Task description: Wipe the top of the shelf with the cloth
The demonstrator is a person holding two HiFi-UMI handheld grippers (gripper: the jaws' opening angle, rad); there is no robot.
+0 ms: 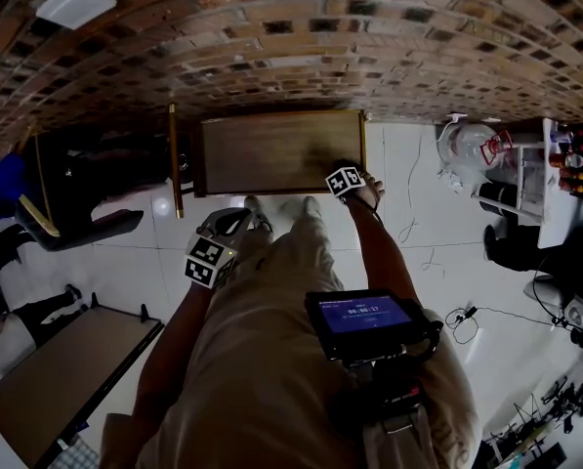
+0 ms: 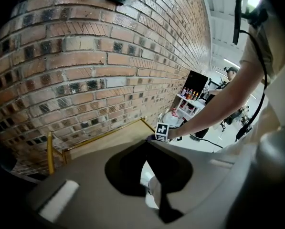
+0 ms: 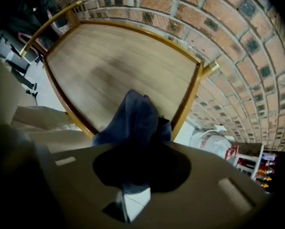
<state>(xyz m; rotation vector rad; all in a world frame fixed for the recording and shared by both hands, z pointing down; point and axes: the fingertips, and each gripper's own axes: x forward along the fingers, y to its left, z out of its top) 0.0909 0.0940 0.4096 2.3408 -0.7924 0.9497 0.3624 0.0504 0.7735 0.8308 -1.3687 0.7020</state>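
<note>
Pressing dark blue crumpled cloth [image 3: 141, 114] flat, clamped in right gripper [image 3: 136, 146], sweep overlapping strokes across light wooden shelf top [image 3: 116, 63]; left gripper [image 2: 146, 170] closed, empty.

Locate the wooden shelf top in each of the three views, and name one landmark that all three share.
Head view: the shelf top sits upper centre, just below the wall.
Left gripper view: it is a tan strip at lower centre-left, at the wall's foot.
Right gripper view: it fills the upper left and centre, with the cloth at its near edge.
Shared landmark: the brick wall behind the shelf.
</note>
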